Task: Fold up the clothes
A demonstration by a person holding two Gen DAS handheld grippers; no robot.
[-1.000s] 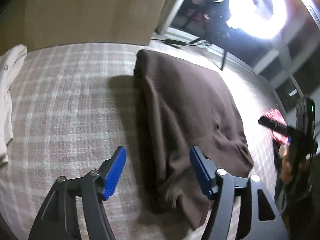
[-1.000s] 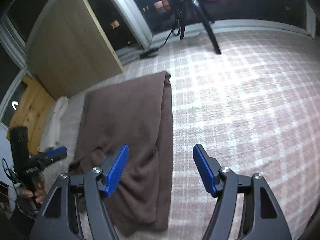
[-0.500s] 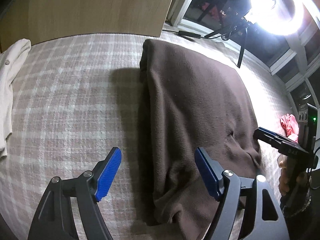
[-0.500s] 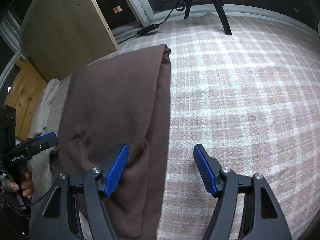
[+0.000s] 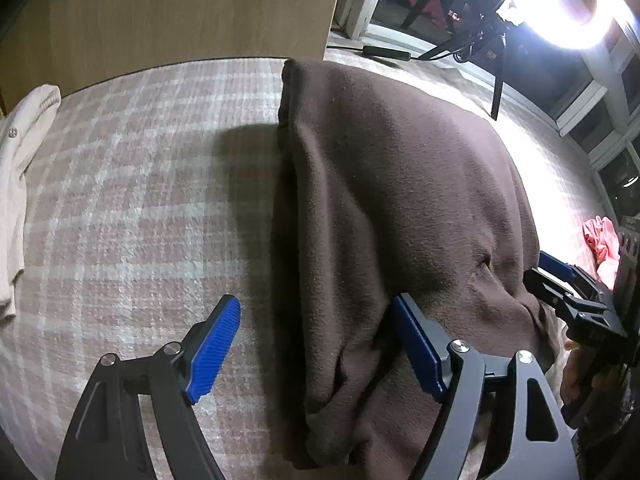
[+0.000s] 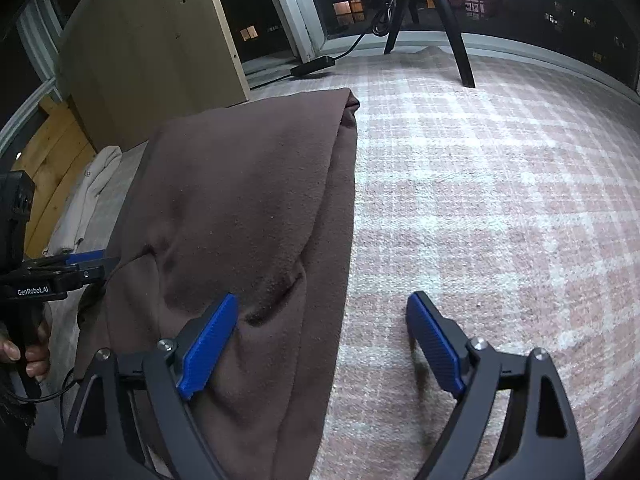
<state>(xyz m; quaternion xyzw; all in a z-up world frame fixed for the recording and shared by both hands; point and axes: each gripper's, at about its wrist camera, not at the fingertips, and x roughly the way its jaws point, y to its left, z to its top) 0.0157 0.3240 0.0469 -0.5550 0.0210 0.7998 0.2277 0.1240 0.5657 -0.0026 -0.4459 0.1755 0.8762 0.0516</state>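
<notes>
A dark brown garment (image 5: 400, 200), folded lengthwise, lies flat on the plaid cover (image 5: 140, 220). My left gripper (image 5: 316, 348) points down over its near left edge. Its jaws are opening; the folded edge lies between the blue pads, unpressed, with the right pad over the cloth. In the right wrist view the same brown garment (image 6: 248, 220) fills the left half. My right gripper (image 6: 322, 344) hangs over its near right edge, jaws opening, the left pad over fabric and the right pad over the plaid cover (image 6: 500, 200). Each view shows the other gripper: right gripper (image 5: 568, 292), left gripper (image 6: 80, 264).
A cream garment (image 5: 20, 168) lies at the far left edge. A pink cloth (image 5: 600, 240) sits at the right. A wooden cabinet (image 5: 160, 12) stands behind, and a tripod (image 6: 460, 40) with a bright ring light (image 5: 568, 8) stands by the window. A hand (image 6: 28, 356) holds the left gripper.
Both grippers have sunk closer to the near end of the brown garment, and their jaws stand wider. The garment has not moved.
</notes>
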